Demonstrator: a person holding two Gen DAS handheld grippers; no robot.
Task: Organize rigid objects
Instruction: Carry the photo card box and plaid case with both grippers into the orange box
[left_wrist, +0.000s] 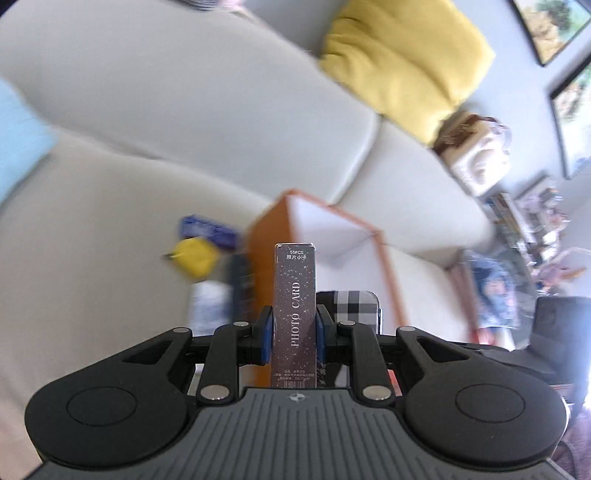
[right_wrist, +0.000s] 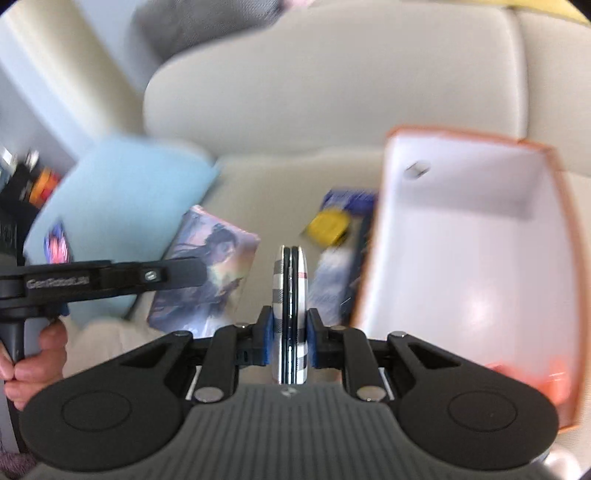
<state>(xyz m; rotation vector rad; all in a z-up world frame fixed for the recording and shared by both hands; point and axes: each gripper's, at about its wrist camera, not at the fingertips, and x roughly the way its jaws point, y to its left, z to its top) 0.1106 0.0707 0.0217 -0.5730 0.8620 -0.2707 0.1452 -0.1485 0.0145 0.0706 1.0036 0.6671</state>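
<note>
My left gripper (left_wrist: 294, 332) is shut on a dark speckled "PHOTO CARD" box (left_wrist: 295, 295), held upright above the sofa seat. Behind it stands an orange box with a white inside (left_wrist: 332, 229). My right gripper (right_wrist: 290, 334) is shut on a flat plaid black-and-white case (right_wrist: 290, 295), held on edge; it also shows in the left wrist view (left_wrist: 351, 306). The orange box (right_wrist: 480, 258) lies open just right of it. On the seat lie a yellow object (right_wrist: 328, 225), a blue packet (right_wrist: 351, 199) and an illustrated flat box (right_wrist: 207, 273).
A grey sofa (left_wrist: 184, 110) fills both views. A yellow cushion (left_wrist: 402, 55) and a plush toy (left_wrist: 476, 155) sit at its right end. A light blue cushion (right_wrist: 122, 206) lies left. The other handle and a hand (right_wrist: 37, 354) show at the left.
</note>
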